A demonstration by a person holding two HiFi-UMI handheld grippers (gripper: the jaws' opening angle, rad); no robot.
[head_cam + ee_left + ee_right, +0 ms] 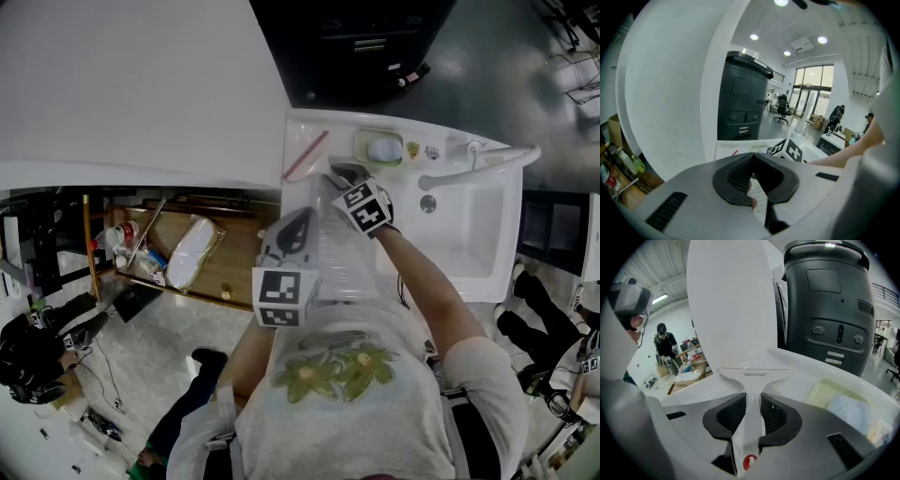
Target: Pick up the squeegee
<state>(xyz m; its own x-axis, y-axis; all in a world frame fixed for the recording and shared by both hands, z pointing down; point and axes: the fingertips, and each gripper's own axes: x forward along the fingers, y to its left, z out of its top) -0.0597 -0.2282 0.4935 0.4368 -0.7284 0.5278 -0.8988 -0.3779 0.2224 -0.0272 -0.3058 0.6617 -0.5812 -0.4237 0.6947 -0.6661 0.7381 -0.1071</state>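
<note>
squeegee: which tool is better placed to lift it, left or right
Right. The right tool grips the squeegee by its handle; the left tool sits back nearer the body, off it.

The squeegee point(751, 427) between the right gripper point(753, 397)'s pads point(733, 414) is smooth, glossy white plastic, with 1 thin red strip along its far edge. The pads are matt black, finely ribbed and rubbery-looking. The housing point(820, 427) round them is smooth, matt grey plastic. Ahead of that gripper the sink point(806, 369) is glossy white. To its front right the soap dish point(820, 392) looks like translucent pale-green plastic. Left of the left gripper point(752, 155), the shelf point(242, 246) is brown varnished wood.
</note>
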